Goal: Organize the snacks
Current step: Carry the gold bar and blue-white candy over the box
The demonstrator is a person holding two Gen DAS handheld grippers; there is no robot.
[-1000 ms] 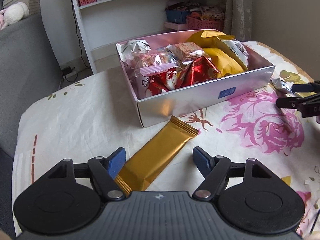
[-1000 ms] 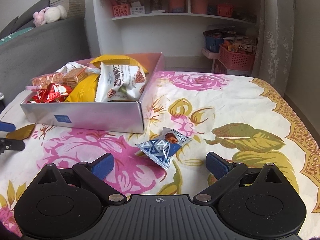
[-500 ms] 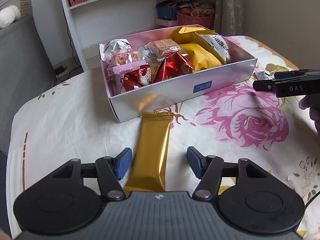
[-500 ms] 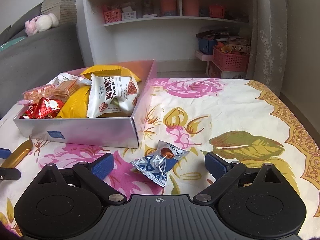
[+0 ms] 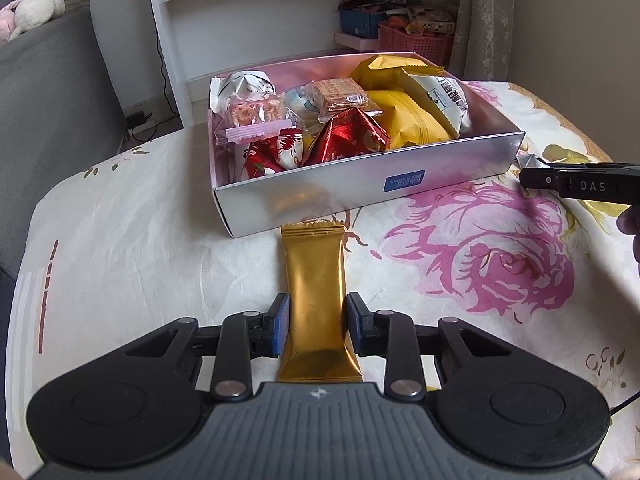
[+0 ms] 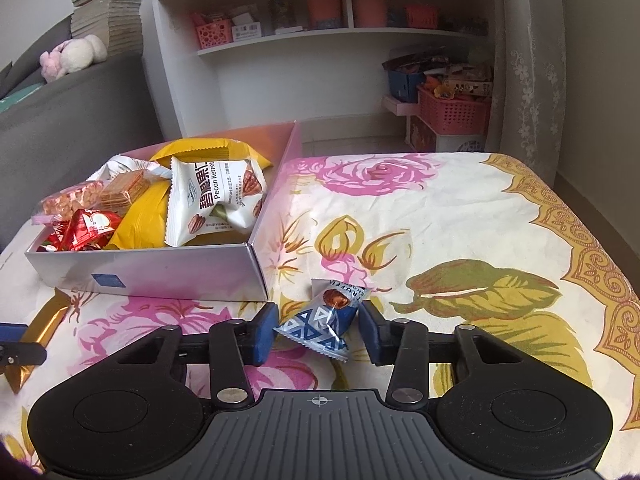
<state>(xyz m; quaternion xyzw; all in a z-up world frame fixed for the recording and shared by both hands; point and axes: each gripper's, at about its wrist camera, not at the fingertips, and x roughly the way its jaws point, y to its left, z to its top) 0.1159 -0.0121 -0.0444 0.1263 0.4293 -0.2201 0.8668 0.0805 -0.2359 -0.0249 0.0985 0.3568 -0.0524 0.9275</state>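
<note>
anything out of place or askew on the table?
Two snacks lie outside the silver box: a gold bar between the left gripper fingers, and a blue truffle packet between the right gripper fingers. Nothing spilled or damaged.
</note>
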